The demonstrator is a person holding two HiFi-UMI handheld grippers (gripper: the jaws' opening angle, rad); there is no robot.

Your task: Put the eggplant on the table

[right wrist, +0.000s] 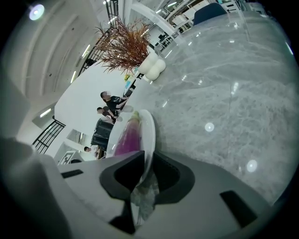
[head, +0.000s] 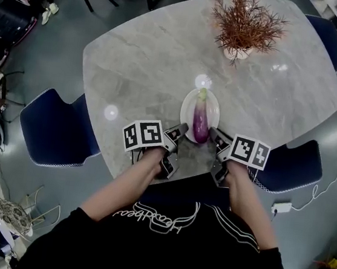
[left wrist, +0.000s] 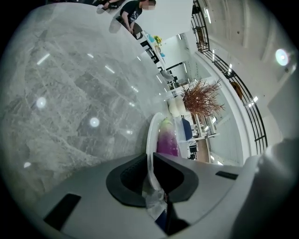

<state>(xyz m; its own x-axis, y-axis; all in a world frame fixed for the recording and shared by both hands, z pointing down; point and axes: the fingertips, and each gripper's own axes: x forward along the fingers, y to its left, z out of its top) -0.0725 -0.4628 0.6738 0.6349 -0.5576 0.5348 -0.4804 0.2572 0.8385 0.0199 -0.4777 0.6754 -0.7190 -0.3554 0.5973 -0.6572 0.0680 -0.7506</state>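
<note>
Your left gripper is pinched narrow on the near-left rim of the plate. In the left gripper view the thin white rim runs straight between the 2 jaws, which press on it from both sides. Your right gripper does the same on the near-right rim, jaws narrow with the rim caught between them.

The eggplant lies lengthwise on the plate, just ahead of both grippers and between them. It sits to the right of the left gripper's jaws and to the left of the right gripper's jaws. Its purple end is nearest the grippers and its pale green end farthest. It touches neither gripper.

The plate is over the grey marble bench, near the edge closest to you. I cannot tell whether it rests on the bench or is held just off it.

Well ahead of the grippers, past the plate, a dried reddish plant stands in a white pot. 1 blue chair is out to the left of the left gripper, and another chair is out to the right of the right gripper.
</note>
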